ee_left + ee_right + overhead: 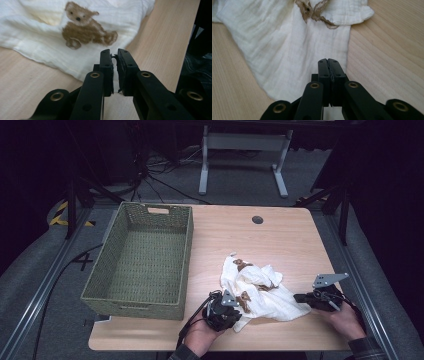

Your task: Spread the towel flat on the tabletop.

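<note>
The cloth lies crumpled on the table, just beside the empty basket. The left gripper pinches its near edge; the right gripper, jaws pressed together, seems to nip the opposite corner. Lifting or folding is yet to come.

1. A lab-like recording room — dark surroundings ring the light wooden table.
2. Beyond the table, cables trail over grey carpet beside a white desk frame.
3. Left of the table — hazard tape.
</note>
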